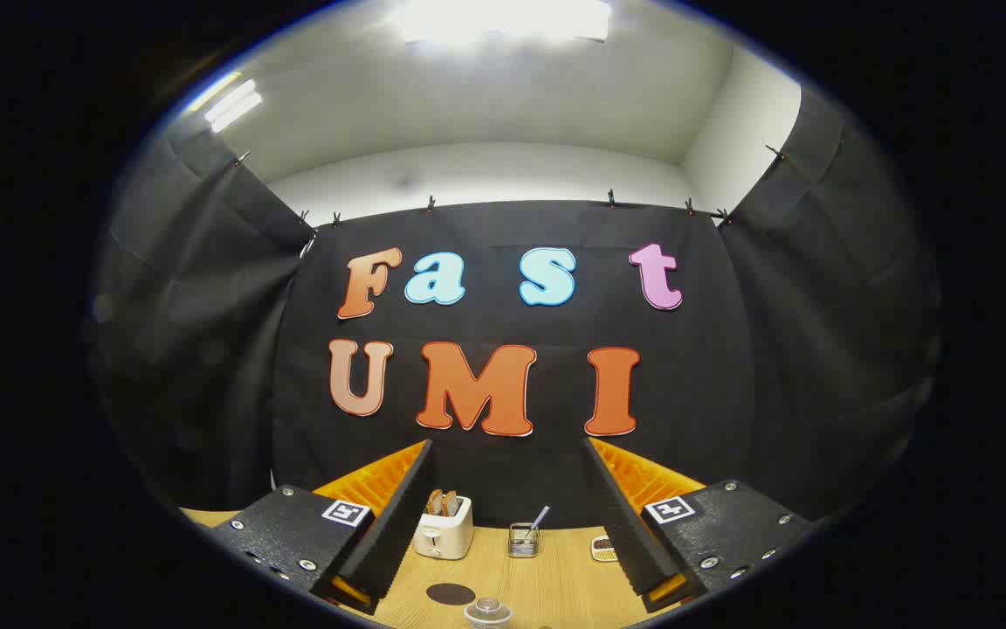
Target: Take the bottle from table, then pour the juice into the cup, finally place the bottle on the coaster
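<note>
- We see a clear rounded cap or rim (pixel 487 611) low between the fingers, cut off at the bottom; we cannot tell whether it belongs to the bottle or the cup, and we make out no juice in it.
- Just beside it, a little toward the left finger, the dark round coaster (pixel 451 594) lies flat on the wooden table (pixel 555 585) with nothing on it.
- The gripper (pixel 503 524) is spread wide, its fingers well apart and gripping nothing; bare tabletop lies between them.
- Beyond the fingers, near the far table edge, we see a white toaster (pixel 444 528) with two slices of toast standing in its slots.
- To its right stands a small wire holder (pixel 522 540) with a slim utensil leaning out of it.
- Further right, a small flat dish (pixel 603 548) holds something dark; the right finger covers part of it, and we cannot tell what is in it.
- The table's near edge and sides are hidden by the gripper body.
- Black cloth walls (pixel 206 349) close the booth behind and on both sides.
</note>
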